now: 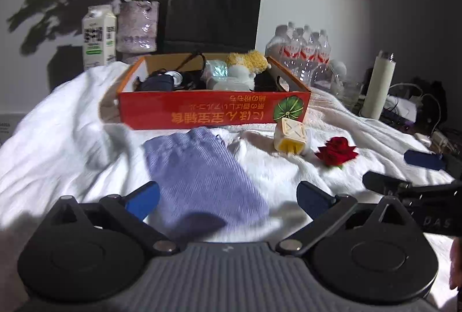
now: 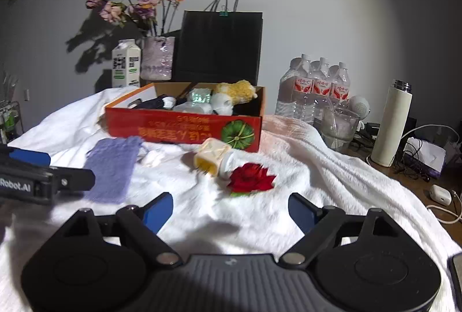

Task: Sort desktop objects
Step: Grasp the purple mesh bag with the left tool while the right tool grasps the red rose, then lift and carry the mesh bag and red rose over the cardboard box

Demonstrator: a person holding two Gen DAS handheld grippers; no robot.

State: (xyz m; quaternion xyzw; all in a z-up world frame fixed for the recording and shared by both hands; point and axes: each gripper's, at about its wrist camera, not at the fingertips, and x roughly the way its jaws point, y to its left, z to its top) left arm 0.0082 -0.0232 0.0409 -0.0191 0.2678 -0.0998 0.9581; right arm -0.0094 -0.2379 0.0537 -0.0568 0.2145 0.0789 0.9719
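Observation:
A lilac striped cloth pouch (image 1: 202,176) (image 2: 111,167) lies flat on the white blanket. My left gripper (image 1: 228,199) hovers open just over its near end, pads apart on either side. A red fabric rose (image 2: 249,177) (image 1: 336,151) lies to the right, beside a tipped cream and yellow cube toy (image 2: 212,157) (image 1: 291,137). My right gripper (image 2: 231,211) stands open a little short of the rose, nothing between its fingers. Behind them sits a red cardboard box (image 1: 202,109) (image 2: 184,128) holding a yellow plush and other items.
Behind the box stand a black paper bag (image 1: 213,11), a milk carton (image 1: 99,37) and a vase of dried flowers (image 1: 138,26). Water bottles (image 2: 314,89), a glass (image 2: 339,128), a cream flask (image 2: 391,124) and cables crowd the right side.

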